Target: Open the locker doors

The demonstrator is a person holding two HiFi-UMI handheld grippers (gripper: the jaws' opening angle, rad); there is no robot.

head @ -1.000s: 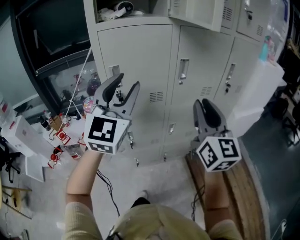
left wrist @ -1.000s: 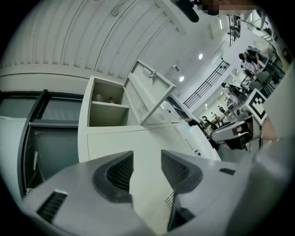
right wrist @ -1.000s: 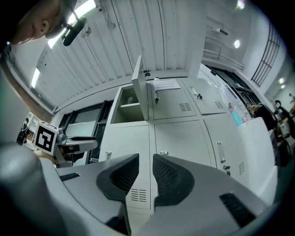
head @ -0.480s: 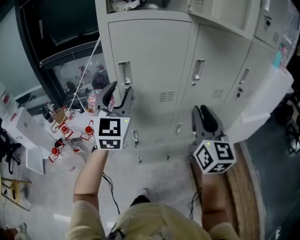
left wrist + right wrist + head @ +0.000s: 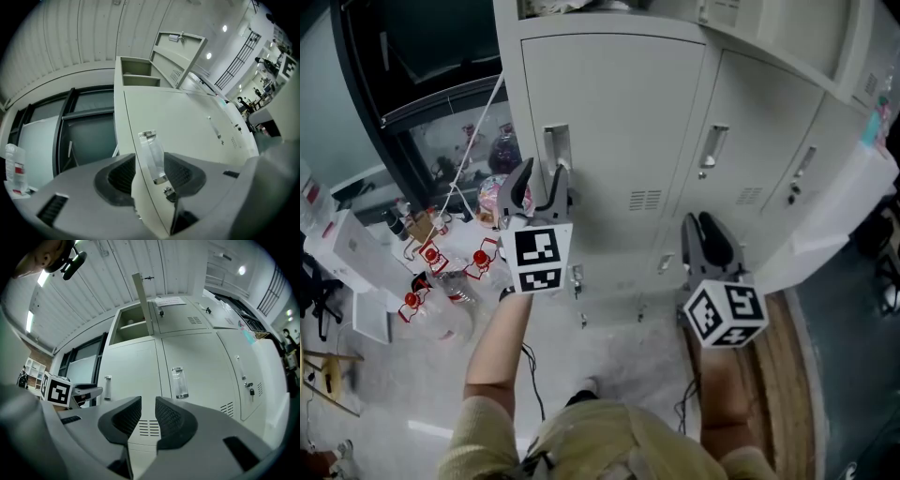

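Note:
A bank of pale grey lockers fills the head view. The leftmost lower door (image 5: 609, 112) is closed and has a metal handle (image 5: 555, 148) near its left edge. My left gripper (image 5: 544, 172) is open, its tips just short of that handle. In the left gripper view the handle (image 5: 152, 157) shows in the gap of the left gripper (image 5: 152, 174), with no pad pressing on it. My right gripper (image 5: 699, 221) hangs lower, facing the middle door, whose handle (image 5: 179, 383) shows above the right gripper (image 5: 148, 416). Its jaws stand narrowly apart and hold nothing. An upper locker door (image 5: 143, 301) is open.
Floor clutter lies at the left: white boxes (image 5: 342, 258), red items (image 5: 427, 255) and a cable. A dark glass front (image 5: 422, 56) flanks the lockers. A white wrapped bulk (image 5: 839, 206) and a wooden board (image 5: 787, 375) are at the right. A third door handle (image 5: 802, 173) is farther right.
Both grippers have come closer to the lockers and lower. The left one has swung from a tilt to point straight at the left door's handle. Neither gripper's jaws have changed.

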